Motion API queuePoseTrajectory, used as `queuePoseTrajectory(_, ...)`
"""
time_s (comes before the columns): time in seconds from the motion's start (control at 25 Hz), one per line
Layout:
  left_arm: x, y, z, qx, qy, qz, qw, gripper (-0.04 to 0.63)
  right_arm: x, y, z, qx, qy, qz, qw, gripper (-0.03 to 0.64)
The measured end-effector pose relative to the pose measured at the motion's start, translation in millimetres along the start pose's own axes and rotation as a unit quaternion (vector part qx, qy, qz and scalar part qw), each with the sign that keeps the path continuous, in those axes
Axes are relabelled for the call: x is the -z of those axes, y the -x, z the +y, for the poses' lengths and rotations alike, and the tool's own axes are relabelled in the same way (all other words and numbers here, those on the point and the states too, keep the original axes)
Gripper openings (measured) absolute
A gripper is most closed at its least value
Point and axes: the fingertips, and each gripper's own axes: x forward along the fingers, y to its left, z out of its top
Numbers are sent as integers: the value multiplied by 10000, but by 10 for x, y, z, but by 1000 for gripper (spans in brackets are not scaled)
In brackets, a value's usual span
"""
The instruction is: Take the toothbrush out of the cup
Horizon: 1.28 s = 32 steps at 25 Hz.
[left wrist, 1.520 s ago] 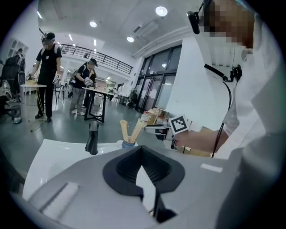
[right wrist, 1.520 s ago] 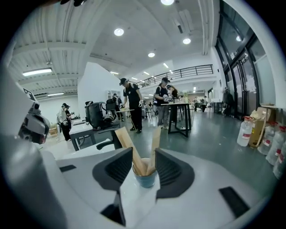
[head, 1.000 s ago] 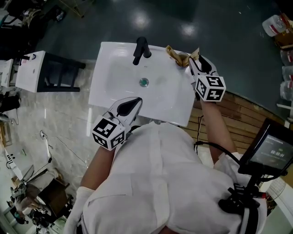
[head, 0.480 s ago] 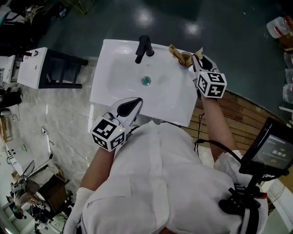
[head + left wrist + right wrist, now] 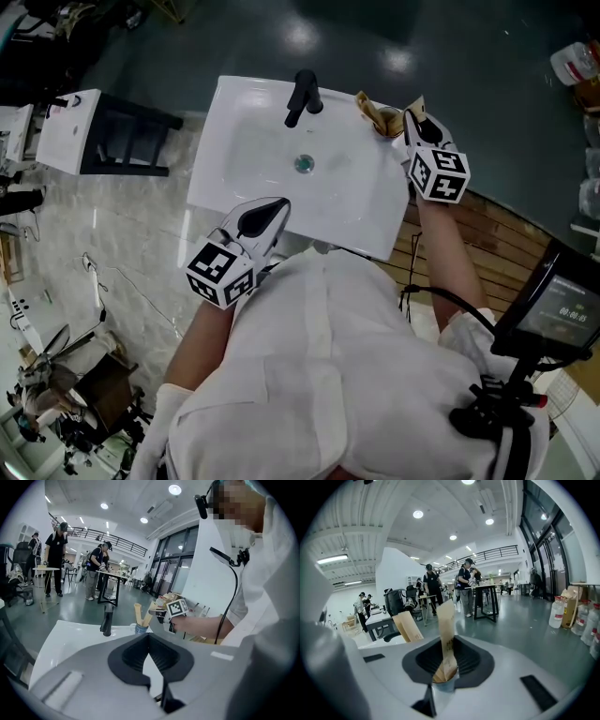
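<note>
A small cup stands on the back right corner of the white sink. It holds tan paper-wrapped toothbrushes. My right gripper reaches to the cup from the right. Its jaws have just been closing, with one wrapped toothbrush upright between them, and its pads meet the packet's edges above the cup. A second packet leans off to the left. My left gripper hovers over the sink's front edge, shut and empty. In the left gripper view, the cup shows far off.
A black faucet rises at the sink's back edge, with the drain in the basin's middle. Wooden flooring lies to the right of the sink, and a white table to its left. People stand far back in the hall.
The right gripper's fingers have drawn together around the wrapped toothbrush at the cup. The left gripper has stayed put.
</note>
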Motion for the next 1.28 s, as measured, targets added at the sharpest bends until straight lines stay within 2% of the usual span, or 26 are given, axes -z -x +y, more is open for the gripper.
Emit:
queuePoseTrajectory(0.6, -22, -105, -1, -6, 101, -278, 9996, 6, -298, 73, -228, 100, 287, -203, 9993, 48)
queuePoseTrajectory(1.28, 5, -236, 89, 101, 124, -276, 9995, 6, -643, 300, -339, 217, 324, -472, 9981, 46)
